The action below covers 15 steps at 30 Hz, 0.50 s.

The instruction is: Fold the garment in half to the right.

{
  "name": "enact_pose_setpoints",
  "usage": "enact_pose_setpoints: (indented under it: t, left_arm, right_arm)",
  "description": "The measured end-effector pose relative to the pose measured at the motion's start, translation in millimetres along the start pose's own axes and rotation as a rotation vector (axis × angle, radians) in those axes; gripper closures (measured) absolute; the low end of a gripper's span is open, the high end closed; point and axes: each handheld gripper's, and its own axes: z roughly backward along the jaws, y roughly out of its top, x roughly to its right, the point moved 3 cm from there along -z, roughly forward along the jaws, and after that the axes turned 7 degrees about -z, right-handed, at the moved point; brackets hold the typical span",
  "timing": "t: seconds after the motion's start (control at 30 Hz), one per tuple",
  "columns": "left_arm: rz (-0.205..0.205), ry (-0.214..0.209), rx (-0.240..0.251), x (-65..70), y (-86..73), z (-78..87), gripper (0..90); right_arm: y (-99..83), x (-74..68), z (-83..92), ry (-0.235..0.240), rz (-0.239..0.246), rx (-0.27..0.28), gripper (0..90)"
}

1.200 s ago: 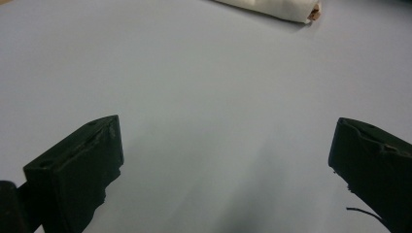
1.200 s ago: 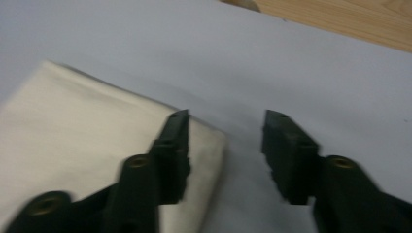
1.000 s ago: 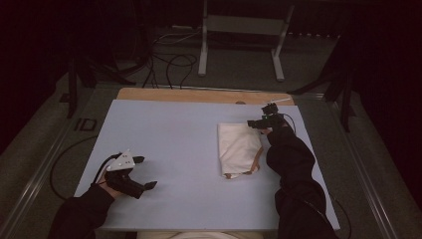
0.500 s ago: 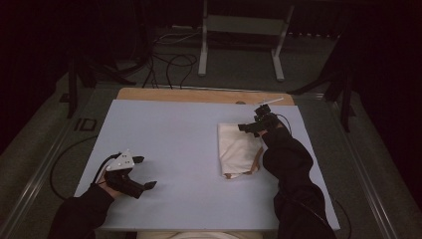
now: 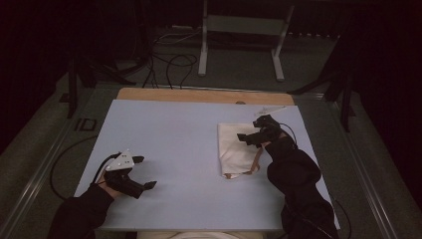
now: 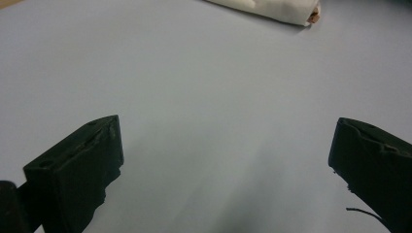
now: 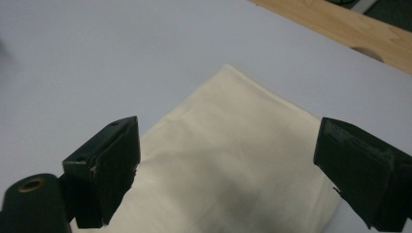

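Note:
A folded cream cloth [image 5: 235, 149] lies on the right half of the pale blue table [image 5: 169, 129], with a brown strap [image 5: 256, 165] along its near right edge. My right gripper [image 5: 249, 130] hovers just above the cloth's far right corner. Its jaws have just been opening and now stand open, with nothing held between them. In the right gripper view the cloth [image 7: 233, 160] spreads out below the right gripper [image 7: 228, 160]. My left gripper [image 5: 146, 172] rests open at the near left over bare table. In the left gripper view, past the left gripper [image 6: 228, 160], the cloth [image 6: 272, 8] lies far off.
A wooden strip [image 5: 199, 95] runs along the table's far edge. Beyond it on the dark floor stand a metal frame [image 5: 239, 30] and loose cables [image 5: 169, 64]. The person's dark sleeves come in from the bottom corners.
My right gripper has moved left and slightly toward me, from the cloth's far right corner to over the cloth. The left gripper has stayed in place.

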Motion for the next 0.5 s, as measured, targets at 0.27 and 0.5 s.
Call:
enact_pose_setpoints:
  t: [0.27, 0.5]
  left_arm:
    - [-0.002, 0.000, 0.003, 0.3, 0.4, 0.7, 0.2]
    - [-0.001, -0.006, -0.005, 0.3, 0.1, 1.2, 0.2]
  right_arm:
    - [-16.0, -20.3, 13.7, 0.061, 0.049, 0.024, 9.7]
    - [-33.4, -27.4, 27.2, 0.081, 0.075, 0.043, 9.7]
